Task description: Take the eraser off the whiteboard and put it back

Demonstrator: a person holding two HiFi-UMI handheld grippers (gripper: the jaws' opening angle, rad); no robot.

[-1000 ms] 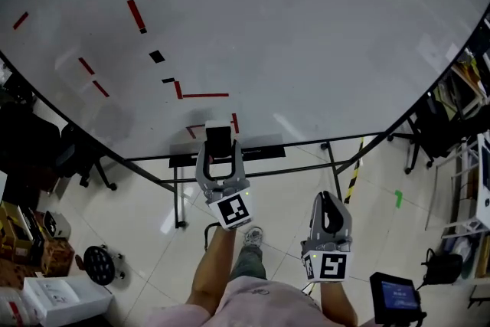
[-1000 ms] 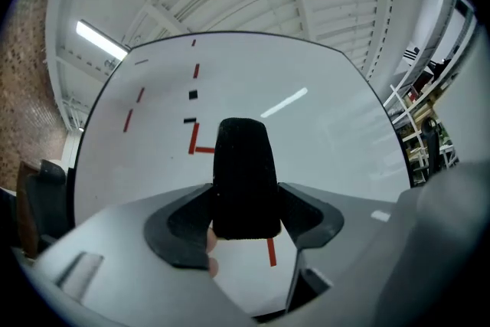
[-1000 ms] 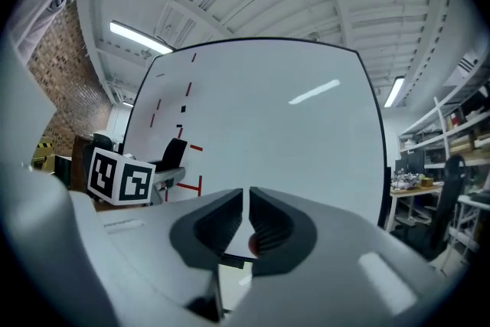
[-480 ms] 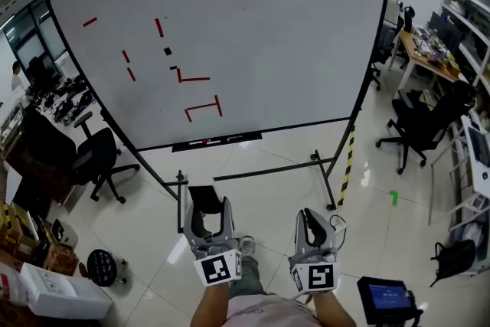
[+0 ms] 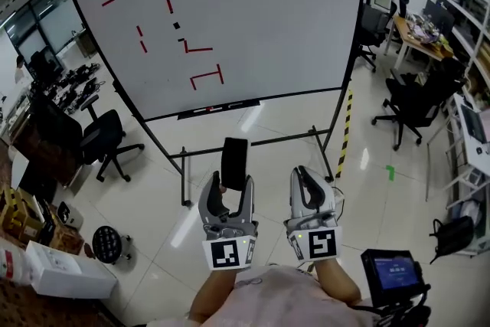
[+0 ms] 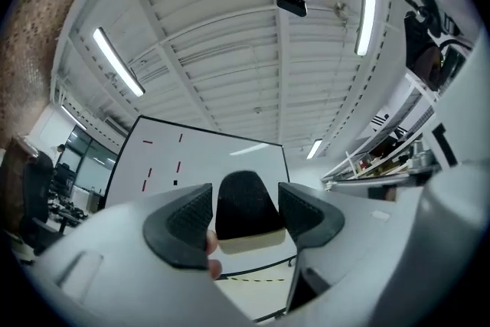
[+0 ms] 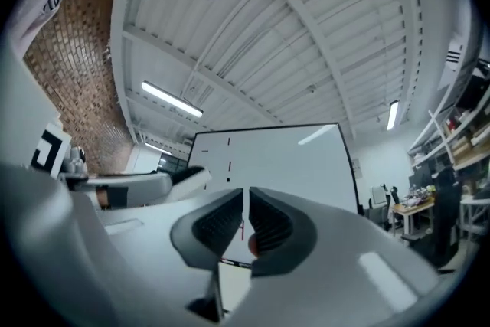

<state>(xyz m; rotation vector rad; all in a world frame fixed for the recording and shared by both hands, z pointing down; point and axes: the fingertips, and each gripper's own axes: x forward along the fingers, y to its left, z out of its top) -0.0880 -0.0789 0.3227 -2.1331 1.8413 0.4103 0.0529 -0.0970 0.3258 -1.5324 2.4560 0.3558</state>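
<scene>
The eraser (image 5: 234, 162), a black block with a pale base, stands upright between the fingers of my left gripper (image 5: 230, 191), which is shut on it. In the left gripper view the eraser (image 6: 245, 204) fills the gap between both pads. My right gripper (image 5: 304, 178) is beside it, shut and empty; its pads meet in the right gripper view (image 7: 246, 222). The whiteboard (image 5: 268, 11) stands well ahead on its frame. It carries red marks (image 5: 207, 76), and its tray (image 5: 218, 109) runs along the bottom edge. Both grippers are far from the board.
Office chairs stand left (image 5: 99, 142) and right (image 5: 409, 107) of the board. A yellow-black striped leg (image 5: 344, 130) slants at its right side. Boxes (image 5: 53, 272) lie at the lower left, and a small screen (image 5: 390, 272) sits at the lower right. Desks line the right wall.
The left gripper came away from the board's tray with the eraser. The board, close a second ago, now stands far off. Both grippers hang low in front of the person.
</scene>
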